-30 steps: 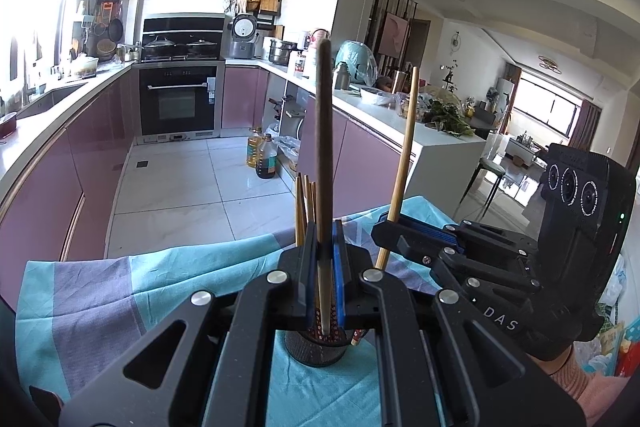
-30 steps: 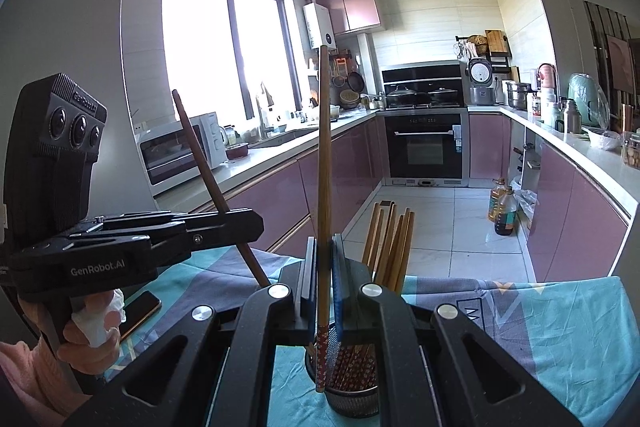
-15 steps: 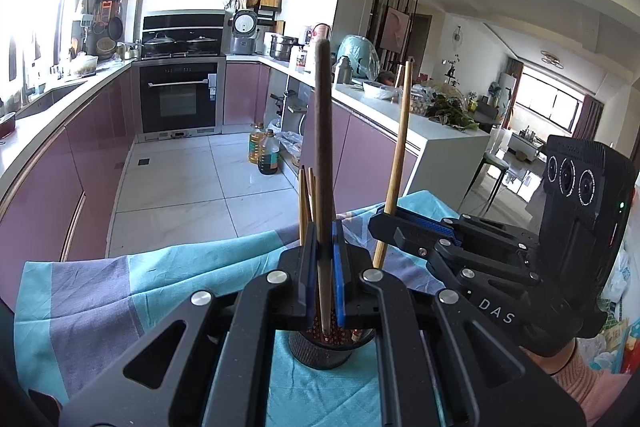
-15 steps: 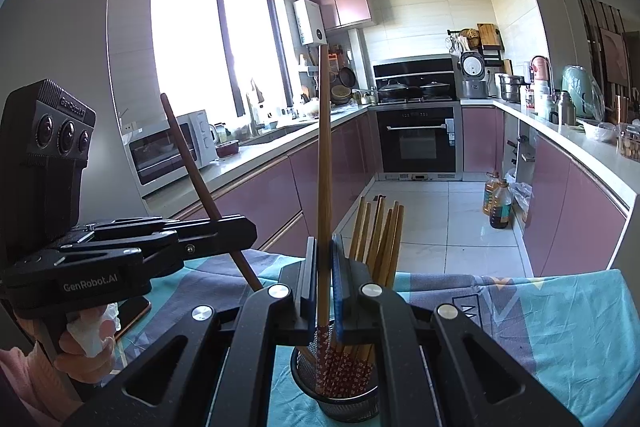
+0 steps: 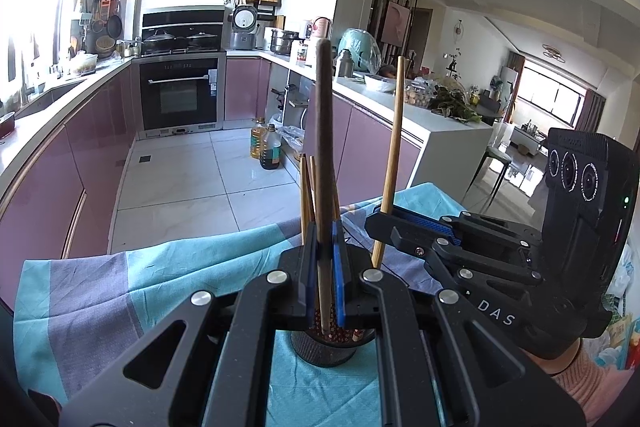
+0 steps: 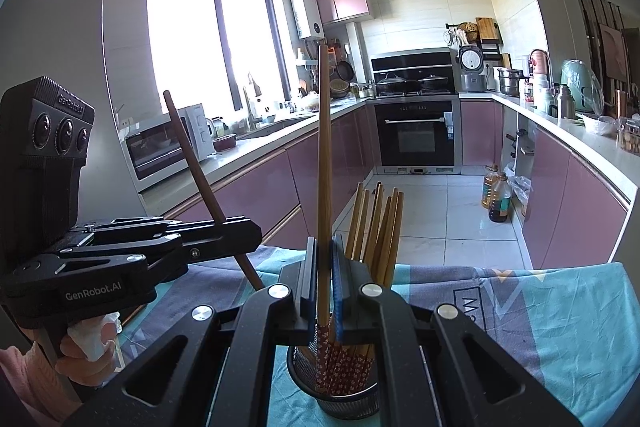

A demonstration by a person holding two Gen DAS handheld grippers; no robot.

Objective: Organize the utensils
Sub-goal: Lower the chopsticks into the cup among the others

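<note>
A black mesh holder (image 5: 324,351) stands on the teal and grey cloth (image 5: 120,275) with several chopsticks (image 6: 380,227) in it, red patterned ends down. My left gripper (image 5: 325,259) is shut on an upright dark brown chopstick (image 5: 324,131) whose lower end hangs over the holder's mouth. My right gripper (image 6: 324,267) is shut on a light brown chopstick (image 6: 324,147) whose patterned end reaches into the holder (image 6: 344,401). Each view shows the other gripper beside the holder: the right gripper (image 5: 380,223) at the right, the left gripper (image 6: 240,231) at the left.
The cloth (image 6: 560,327) covers a table whose far edge drops to a tiled kitchen floor (image 5: 180,179). Purple cabinets and counters line both sides, an oven (image 6: 416,139) at the back. A hand (image 6: 84,351) holds the left gripper's handle together with a white tissue.
The right gripper and its light chopstick have drifted slightly toward the holder. The left gripper has stayed in place. Both grips are unchanged.
</note>
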